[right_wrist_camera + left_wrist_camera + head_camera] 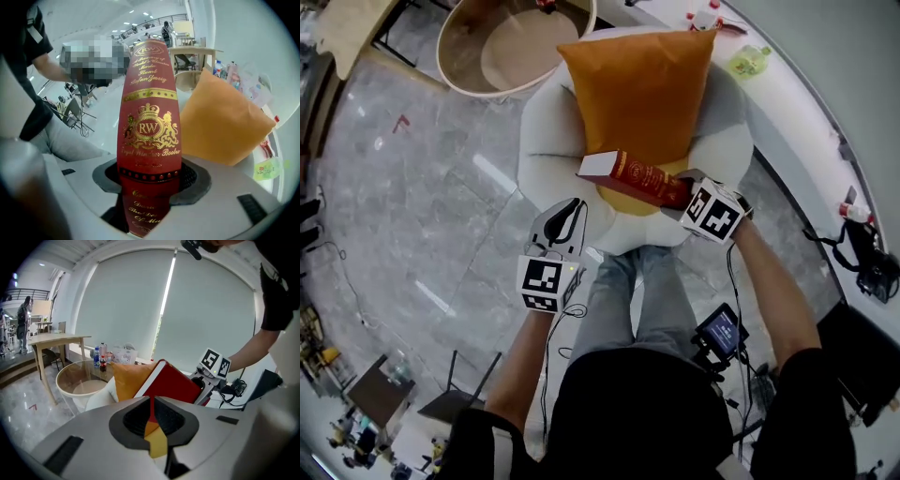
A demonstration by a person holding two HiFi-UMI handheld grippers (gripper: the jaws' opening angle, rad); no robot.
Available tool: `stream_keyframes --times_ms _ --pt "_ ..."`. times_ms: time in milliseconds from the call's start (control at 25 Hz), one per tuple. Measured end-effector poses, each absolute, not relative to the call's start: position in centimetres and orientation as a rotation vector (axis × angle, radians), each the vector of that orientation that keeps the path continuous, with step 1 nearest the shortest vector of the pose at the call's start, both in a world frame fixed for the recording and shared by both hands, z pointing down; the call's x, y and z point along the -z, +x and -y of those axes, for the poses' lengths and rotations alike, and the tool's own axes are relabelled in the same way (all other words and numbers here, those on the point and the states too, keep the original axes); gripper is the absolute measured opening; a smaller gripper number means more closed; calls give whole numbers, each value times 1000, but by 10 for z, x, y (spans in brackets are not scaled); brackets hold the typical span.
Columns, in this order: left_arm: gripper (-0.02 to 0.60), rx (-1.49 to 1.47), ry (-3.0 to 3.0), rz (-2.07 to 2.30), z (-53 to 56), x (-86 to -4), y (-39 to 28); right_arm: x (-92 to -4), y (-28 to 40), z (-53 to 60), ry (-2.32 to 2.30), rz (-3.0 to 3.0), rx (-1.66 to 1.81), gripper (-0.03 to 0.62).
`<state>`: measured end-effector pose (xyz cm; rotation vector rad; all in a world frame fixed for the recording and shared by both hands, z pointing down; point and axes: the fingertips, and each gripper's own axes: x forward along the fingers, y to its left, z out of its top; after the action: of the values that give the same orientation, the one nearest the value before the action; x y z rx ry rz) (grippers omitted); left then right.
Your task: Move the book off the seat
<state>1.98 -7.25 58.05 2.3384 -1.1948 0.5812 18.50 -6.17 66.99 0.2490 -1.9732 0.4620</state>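
**Desk:** Grey marble floor, white seat. Where's the book?

**Photographer:** Straight ahead of the right gripper. Its jaws stand part open, clamped across both covers at the near end. The book hangs over the seat's yellow middle, just short of the orange cushion beyond it. I can't tell whether its lower edge is clear of the seat.

**Desk:** Which way does it point?

**Photographer:** The long axis runs straight out along the jaws. The free end is farthest from the gripper, and the gilt spine is turned up toward the gripper's own camera.

**Desk:** What could spoil it?

**Photographer:** Only one end is pinched and the rest is unsupported, so the weight could lever the book down or slide it off the pads. The far corner might also snag the cushion and drag it. The left gripper, off to the right one's left, gives no help: its jaws are nearly together on nothing.
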Motion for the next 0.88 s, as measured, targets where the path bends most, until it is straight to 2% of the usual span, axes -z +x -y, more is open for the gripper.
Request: stream_keyframes --times_ms 200,560,880 --pt "18 -567 2350 1221 61 -544 11 -602 174 59 379 2125 -545 245" --pt "14 -479 2322 1460 62 -453 -15 -492 163 57 537 2417 -625 245" --pt "14 -414 2291 1645 31 -373 21 -391 186 43 662 2689 -668 245"
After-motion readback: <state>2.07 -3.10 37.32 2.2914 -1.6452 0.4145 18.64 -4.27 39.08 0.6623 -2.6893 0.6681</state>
